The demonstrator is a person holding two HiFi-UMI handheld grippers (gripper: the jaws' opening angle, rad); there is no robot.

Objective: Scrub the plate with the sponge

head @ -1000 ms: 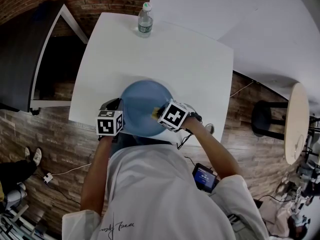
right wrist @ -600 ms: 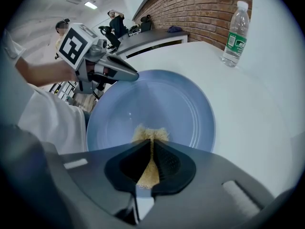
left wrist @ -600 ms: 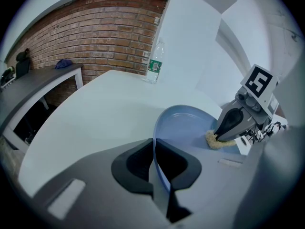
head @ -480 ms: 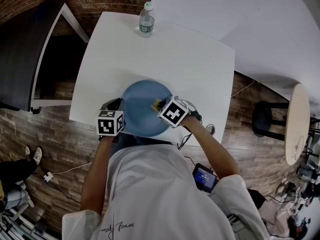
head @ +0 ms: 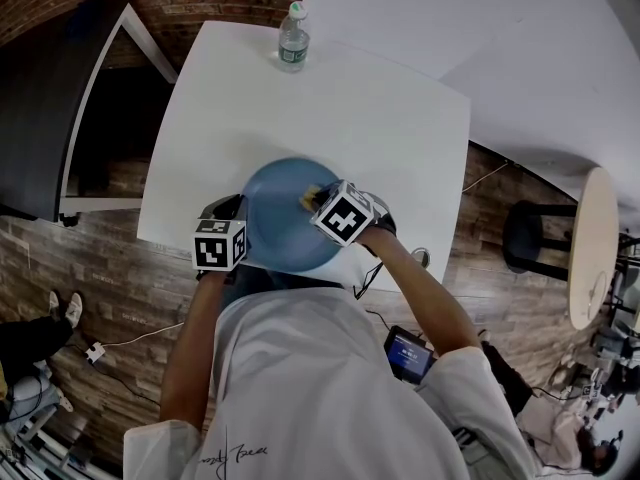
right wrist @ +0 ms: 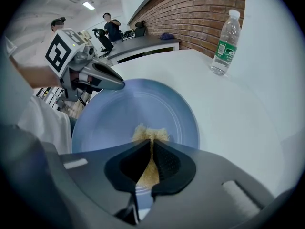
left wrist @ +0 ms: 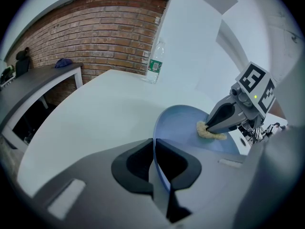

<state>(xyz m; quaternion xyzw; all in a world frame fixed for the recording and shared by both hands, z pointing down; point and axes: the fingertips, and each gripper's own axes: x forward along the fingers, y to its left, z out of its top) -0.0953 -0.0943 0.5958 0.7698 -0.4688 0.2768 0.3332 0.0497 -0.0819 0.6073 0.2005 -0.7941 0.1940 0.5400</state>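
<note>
A round blue plate lies near the front edge of the white table. My left gripper is shut on the plate's left rim, which runs edge-on between its jaws. My right gripper is shut on a tan sponge and presses it onto the plate's right inner face. In the left gripper view the sponge sits under the right gripper's tips. In the right gripper view the left gripper bites the far rim.
A clear water bottle with a green label stands at the table's far edge, also in the gripper views as the bottle. A dark bench lies left of the table. A round stool stands to the right.
My right gripper with the sponge has slid a little up and to the left across the plate. The left gripper and the plate have stayed put.
</note>
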